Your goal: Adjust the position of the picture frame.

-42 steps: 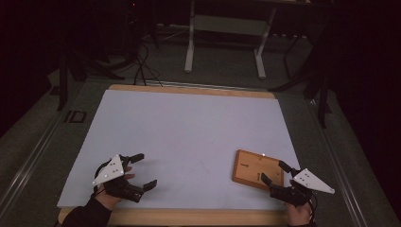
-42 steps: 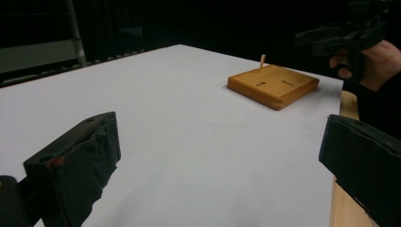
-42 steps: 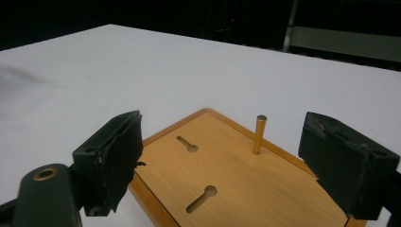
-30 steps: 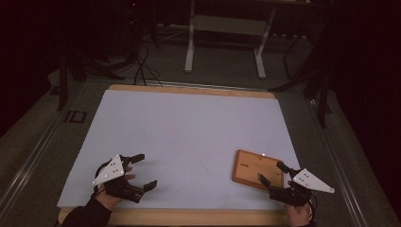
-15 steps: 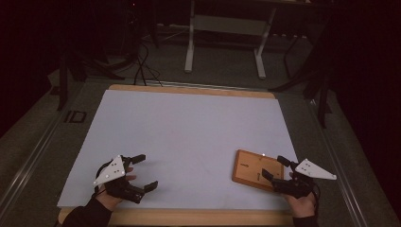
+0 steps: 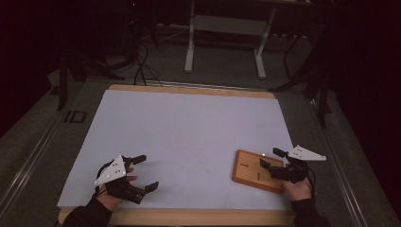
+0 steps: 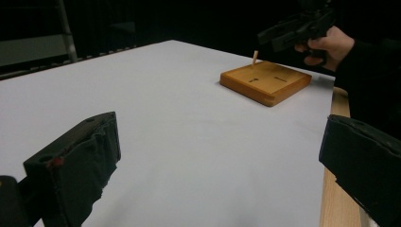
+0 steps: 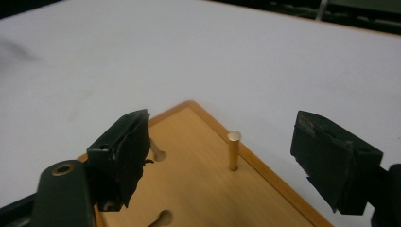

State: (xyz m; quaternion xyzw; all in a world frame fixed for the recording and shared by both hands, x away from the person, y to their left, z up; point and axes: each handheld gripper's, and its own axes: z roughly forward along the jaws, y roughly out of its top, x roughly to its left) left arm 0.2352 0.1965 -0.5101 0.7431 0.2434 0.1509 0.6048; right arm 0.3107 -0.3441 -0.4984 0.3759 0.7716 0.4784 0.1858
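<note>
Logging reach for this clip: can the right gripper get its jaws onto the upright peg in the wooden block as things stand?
Probably yes. The right gripper is open, its jaws either side of the upright peg in the wooden block, with nothing between them.

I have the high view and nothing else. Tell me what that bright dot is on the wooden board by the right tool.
Observer: The right gripper view shows it is the top of a slim peg standing upright in the board, close to one edge.
Operator: Report the right tool's jaws against that peg.
Observer: The right tool is open, with one jaw on each side of the peg and neither touching it.
Operator: Check the left tool now.
Observer: The left gripper view shows the left tool open as well, with nothing but white table surface between its jaws.
</note>
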